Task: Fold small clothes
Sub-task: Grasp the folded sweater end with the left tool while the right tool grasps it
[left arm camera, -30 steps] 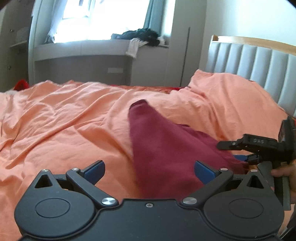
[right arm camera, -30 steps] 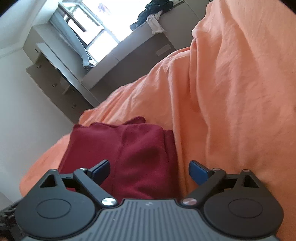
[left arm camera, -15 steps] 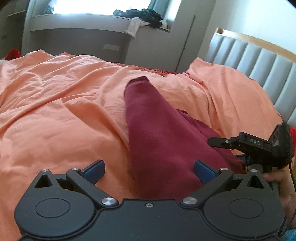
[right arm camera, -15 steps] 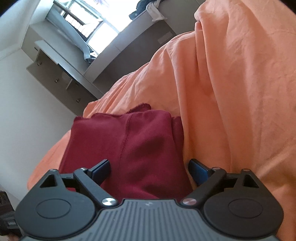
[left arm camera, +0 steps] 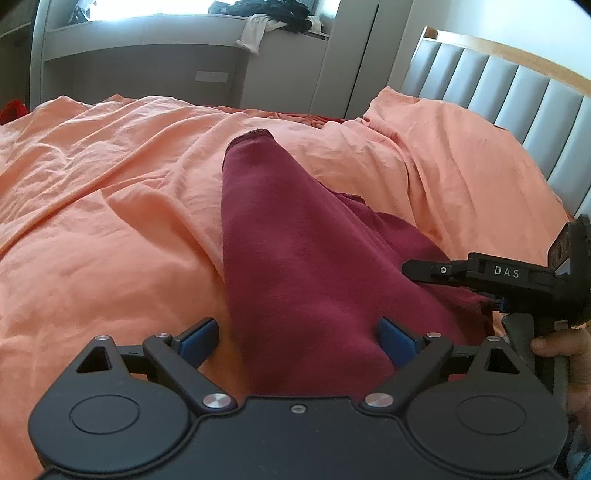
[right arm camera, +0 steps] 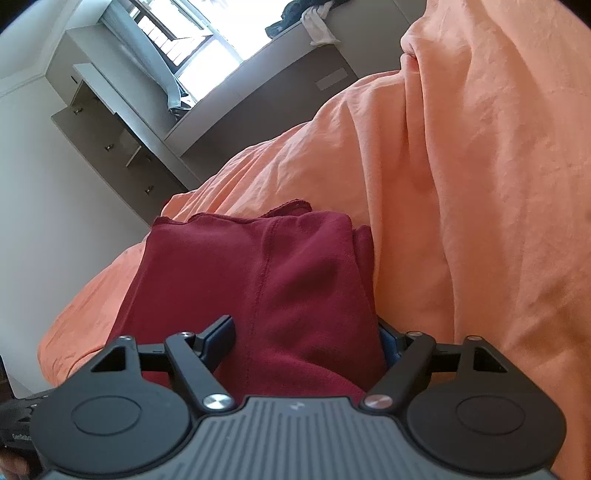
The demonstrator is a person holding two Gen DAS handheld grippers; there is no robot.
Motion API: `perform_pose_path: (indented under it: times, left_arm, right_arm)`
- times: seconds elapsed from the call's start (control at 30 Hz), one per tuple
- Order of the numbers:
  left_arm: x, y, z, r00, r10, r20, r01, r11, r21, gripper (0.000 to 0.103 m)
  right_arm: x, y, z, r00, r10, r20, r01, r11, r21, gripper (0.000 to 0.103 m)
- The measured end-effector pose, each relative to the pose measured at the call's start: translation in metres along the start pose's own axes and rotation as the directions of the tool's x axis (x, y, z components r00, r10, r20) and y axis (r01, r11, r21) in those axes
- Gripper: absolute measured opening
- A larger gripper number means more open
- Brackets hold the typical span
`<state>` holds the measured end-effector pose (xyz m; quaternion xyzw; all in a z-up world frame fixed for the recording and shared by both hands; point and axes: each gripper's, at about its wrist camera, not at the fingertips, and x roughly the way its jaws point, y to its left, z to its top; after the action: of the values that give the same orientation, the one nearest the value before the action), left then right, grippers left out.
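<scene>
A dark red garment (left arm camera: 295, 258) lies lengthwise on the orange bed sheet (left arm camera: 110, 221), partly folded, with a hemmed end at the far side. My left gripper (left arm camera: 299, 332) straddles its near end. Its jaws are closing, and the blue pads (left arm camera: 199, 339) stand just off the cloth's sides. My right gripper (right arm camera: 306, 332) straddles a thick fold of the same garment (right arm camera: 295, 266). Its jaws are closing too, with one pad (right arm camera: 221, 332) over the cloth and the other half hidden behind the fold. In the left wrist view the right gripper (left arm camera: 443, 286) reaches in at the garment's right edge, with a hand (left arm camera: 561, 350) holding it.
A grey padded headboard (left arm camera: 517, 92) with a wooden rail stands at the right. An orange pillow (left arm camera: 461, 155) lies before it. A grey window ledge (left arm camera: 147, 55) with a heap of dark and white clothes (left arm camera: 273, 18) runs along the far wall. Drawers (right arm camera: 122, 144) stand beside the window.
Both grippers have moved in over the red garment, which now fills more of each view. The right jaws have narrowed around the fold. The left view has tipped downward.
</scene>
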<state>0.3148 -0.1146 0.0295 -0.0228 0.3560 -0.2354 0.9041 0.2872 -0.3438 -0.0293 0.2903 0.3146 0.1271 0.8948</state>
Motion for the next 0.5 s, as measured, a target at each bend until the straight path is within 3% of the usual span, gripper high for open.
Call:
perform_pose_path:
  times: [0.13, 0.27, 0.5]
  left_arm:
    - [0.0, -0.001, 0.0, 1.0, 0.004, -0.004, -0.004, 1.0, 0.003, 0.093]
    - [-0.001, -0.004, 0.001, 1.0, -0.007, -0.01, 0.007, 1.0, 0.014, 0.086]
    - [0.003, -0.01, 0.002, 1.0, 0.008, -0.018, -0.008, 0.999, 0.036, 0.084]
  right_arm:
    - [0.001, 0.0, 0.0, 1.0, -0.01, 0.003, 0.01, 1.0, 0.003, 0.074]
    - [0.0, 0.003, 0.0, 1.0, -0.022, 0.008, 0.022, 1.0, -0.013, 0.069]
    - [0.0, 0.012, -0.002, 0.999, -0.042, 0.015, 0.042, 0.997, -0.057, 0.067]
